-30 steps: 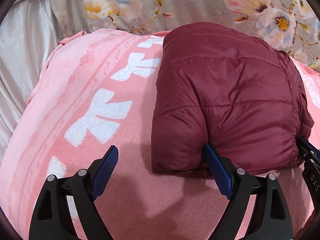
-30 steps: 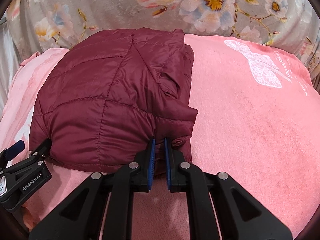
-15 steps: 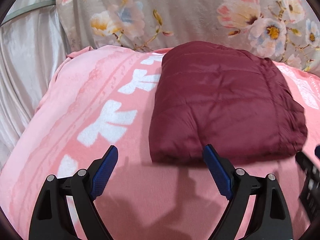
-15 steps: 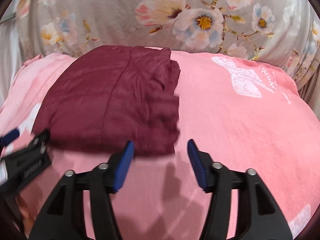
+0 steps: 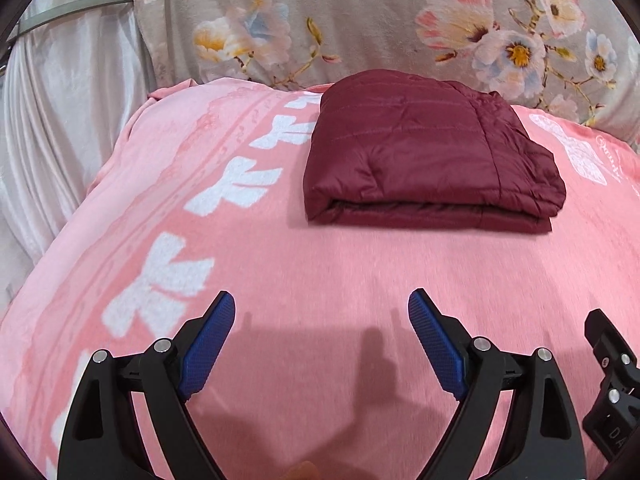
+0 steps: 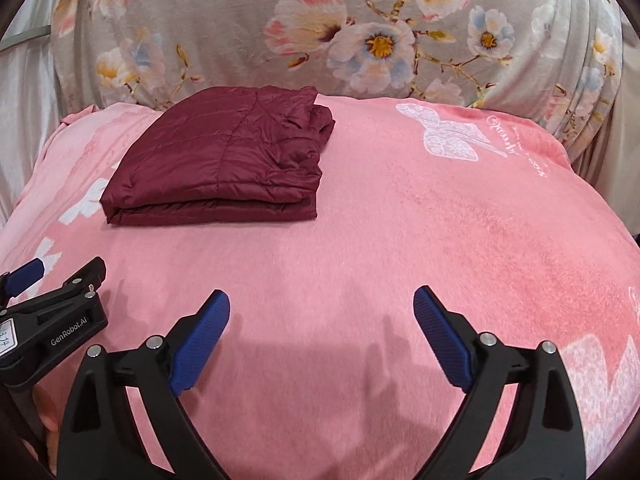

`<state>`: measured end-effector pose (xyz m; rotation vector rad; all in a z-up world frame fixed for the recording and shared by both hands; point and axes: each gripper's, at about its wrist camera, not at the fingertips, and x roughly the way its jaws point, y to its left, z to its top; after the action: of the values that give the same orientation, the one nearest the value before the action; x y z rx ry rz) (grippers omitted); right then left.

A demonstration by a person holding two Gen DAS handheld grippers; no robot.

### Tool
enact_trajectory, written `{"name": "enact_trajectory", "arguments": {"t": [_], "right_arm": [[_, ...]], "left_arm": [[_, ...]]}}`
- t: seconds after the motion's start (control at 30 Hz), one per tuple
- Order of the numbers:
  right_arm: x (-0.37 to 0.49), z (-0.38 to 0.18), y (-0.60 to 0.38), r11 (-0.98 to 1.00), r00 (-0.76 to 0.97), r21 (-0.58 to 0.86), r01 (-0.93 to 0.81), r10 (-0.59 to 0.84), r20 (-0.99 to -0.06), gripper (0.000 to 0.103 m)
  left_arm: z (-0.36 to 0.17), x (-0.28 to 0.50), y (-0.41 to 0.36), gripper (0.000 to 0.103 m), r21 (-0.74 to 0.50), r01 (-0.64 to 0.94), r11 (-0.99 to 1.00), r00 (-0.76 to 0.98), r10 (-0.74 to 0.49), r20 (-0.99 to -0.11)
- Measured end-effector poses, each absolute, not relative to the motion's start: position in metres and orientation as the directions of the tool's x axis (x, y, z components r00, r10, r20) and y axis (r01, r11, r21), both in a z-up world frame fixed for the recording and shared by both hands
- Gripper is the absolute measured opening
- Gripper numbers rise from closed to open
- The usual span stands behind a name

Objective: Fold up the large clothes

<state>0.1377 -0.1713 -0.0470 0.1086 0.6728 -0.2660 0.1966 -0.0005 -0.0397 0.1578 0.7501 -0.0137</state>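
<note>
A maroon quilted jacket (image 5: 428, 160) lies folded into a thick rectangle on the pink blanket (image 5: 320, 272), toward the far side. In the right wrist view the same jacket (image 6: 224, 164) sits at the upper left. My left gripper (image 5: 322, 304) hovers over bare blanket well short of the jacket, jaws wide apart and empty. My right gripper (image 6: 322, 300) also hangs back from the jacket; its jaws are opening and nothing is between them. The left gripper's body (image 6: 52, 320) shows at the left edge of the right wrist view.
A grey floral cover (image 6: 360, 36) rises behind the blanket. White satin fabric (image 5: 64, 128) hangs at the left. White bow prints (image 5: 236, 188) run down the blanket's left side, and a white butterfly print (image 6: 448, 136) lies at the right.
The right gripper let go of the jacket's near edge and its jaws spread wide. Both grippers drew back toward me, so the folded jacket now lies farther away.
</note>
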Motion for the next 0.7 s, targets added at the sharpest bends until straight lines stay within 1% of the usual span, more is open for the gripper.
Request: {"name": "enact_trajectory", "arguments": {"t": [0.07, 0.17, 0.43, 0.7], "right_arm": [[0.138, -0.046, -0.167, 0.963, 0.750, -0.009, 0.271, -0.217, -0.625, 0.093], [0.141, -0.049, -0.161, 0.962, 0.734, -0.044, 0.269, -0.235, -0.637, 0.094], [0.141, -0.050, -0.164, 0.965, 0.736, -0.020, 0.260, -0.211, -0.643, 0.094], [0.141, -0.050, -0.161, 0.969, 0.744, -0.029, 0.245, -0.207, -0.636, 0.094]], "left_arm": [[-0.040, 0.192, -0.002, 0.087, 0.144, 0.069, 0.987, 0.732, 0.048, -0.680], [-0.041, 0.191, -0.005, 0.087, 0.159, 0.075, 0.984, 0.734, 0.054, -0.677], [-0.043, 0.191, -0.012, 0.087, 0.189, 0.094, 0.977, 0.732, 0.061, -0.678], [-0.043, 0.189, -0.017, 0.087, 0.207, 0.108, 0.972, 0.738, 0.061, -0.672]]}}
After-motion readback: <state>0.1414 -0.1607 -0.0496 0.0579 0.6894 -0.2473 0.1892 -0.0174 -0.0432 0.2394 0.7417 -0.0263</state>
